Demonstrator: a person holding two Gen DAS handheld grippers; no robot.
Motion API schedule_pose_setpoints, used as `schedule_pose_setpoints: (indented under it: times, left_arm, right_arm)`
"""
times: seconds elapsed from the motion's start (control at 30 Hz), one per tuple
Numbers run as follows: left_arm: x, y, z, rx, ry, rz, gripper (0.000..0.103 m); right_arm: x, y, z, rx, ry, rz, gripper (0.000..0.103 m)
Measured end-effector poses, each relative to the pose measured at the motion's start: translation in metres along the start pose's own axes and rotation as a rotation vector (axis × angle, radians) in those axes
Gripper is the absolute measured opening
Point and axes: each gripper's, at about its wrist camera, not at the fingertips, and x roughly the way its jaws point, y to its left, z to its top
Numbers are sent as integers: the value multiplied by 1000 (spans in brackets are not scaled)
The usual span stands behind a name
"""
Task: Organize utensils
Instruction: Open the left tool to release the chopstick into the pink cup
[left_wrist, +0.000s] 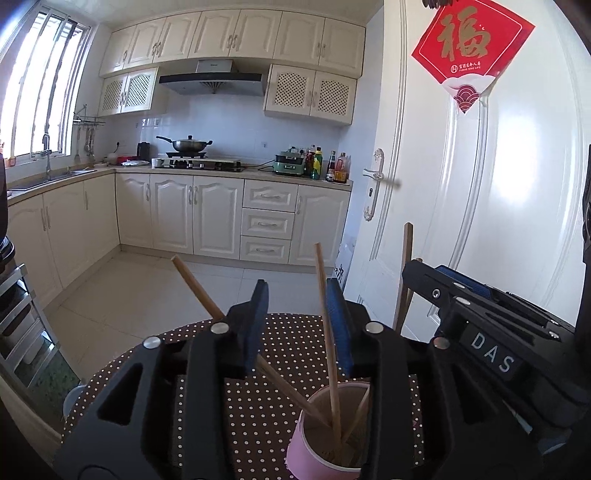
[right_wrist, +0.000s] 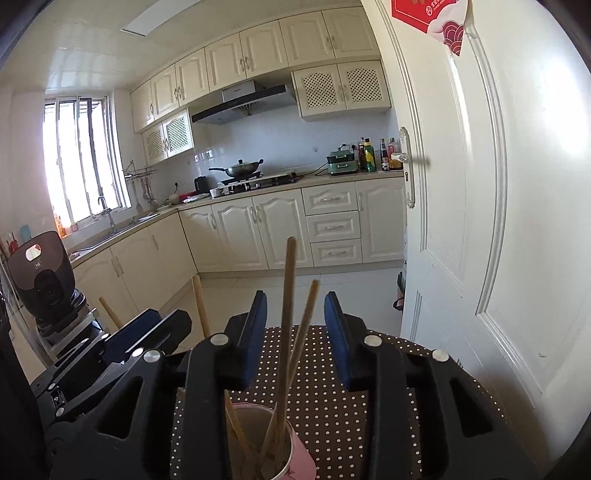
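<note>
A pink paper cup (left_wrist: 314, 448) stands on the brown polka-dot table (left_wrist: 266, 406) and holds several wooden chopsticks (left_wrist: 328, 332) that lean outwards. The cup also shows in the right wrist view (right_wrist: 295, 458) with chopsticks (right_wrist: 286, 325) upright in it. My left gripper (left_wrist: 297, 291) is open just above the cup, one chopstick rising between its blue pads. My right gripper (right_wrist: 295, 302) is open above the cup, two chopsticks standing between its pads, touching neither. Each gripper shows in the other's view: the right one (left_wrist: 480, 314), the left one (right_wrist: 129, 339).
The round table's far edge (right_wrist: 295, 328) lies just beyond the grippers. A white door (left_wrist: 480, 184) stands open at the right. A dark appliance (right_wrist: 42, 273) sits on a metal rack at the left. Kitchen counters (left_wrist: 221, 170) and tiled floor lie beyond.
</note>
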Motion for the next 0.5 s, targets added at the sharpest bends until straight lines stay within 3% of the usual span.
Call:
schedule_pose_setpoints:
  times: [0.1, 0.5]
  left_arm:
    - [-5, 1, 1, 3, -15, 5, 47]
    - [-9, -3, 0, 26, -23, 9, 53]
  right_arm:
    - [0, -7, 1, 12, 4, -1, 44]
    - [-1, -16, -2, 9, 9, -20, 52]
